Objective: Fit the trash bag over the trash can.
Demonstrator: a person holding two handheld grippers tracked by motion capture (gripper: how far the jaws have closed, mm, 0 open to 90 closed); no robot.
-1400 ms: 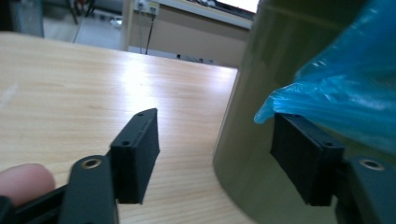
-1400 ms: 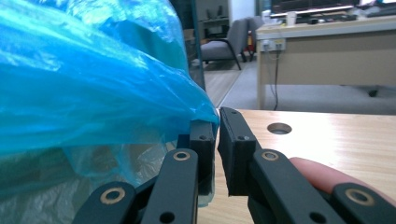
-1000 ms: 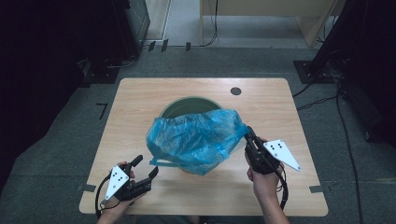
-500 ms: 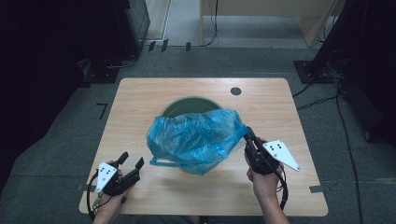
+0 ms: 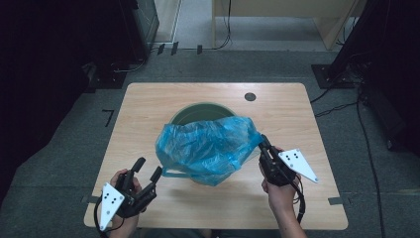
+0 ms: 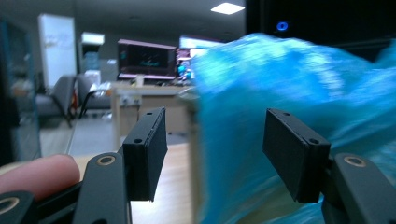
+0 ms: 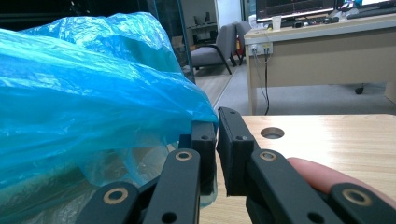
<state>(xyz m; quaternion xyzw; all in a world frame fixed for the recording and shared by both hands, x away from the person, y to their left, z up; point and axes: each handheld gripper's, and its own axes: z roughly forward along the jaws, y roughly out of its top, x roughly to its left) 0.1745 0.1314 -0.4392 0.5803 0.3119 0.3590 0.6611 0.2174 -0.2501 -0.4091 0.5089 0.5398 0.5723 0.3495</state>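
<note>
- The crumpled blue plastic bag (image 5: 208, 148) is draped over a round dark-green bin (image 5: 200, 112) on the wooden table (image 5: 148, 106).
- Its right edge is pinched by the right gripper (image 5: 261, 140).
- Beside its left handle, the left gripper (image 5: 147, 167) is seen with jaws apart, just closing on nothing.

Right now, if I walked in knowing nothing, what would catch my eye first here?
The crumpled blue plastic bag at the middle of the wooden table, draped over a green bin. The right claw pinches the bag's right edge, while the left claw hangs open near the table's front left, its jaws just closing on nothing.
</note>
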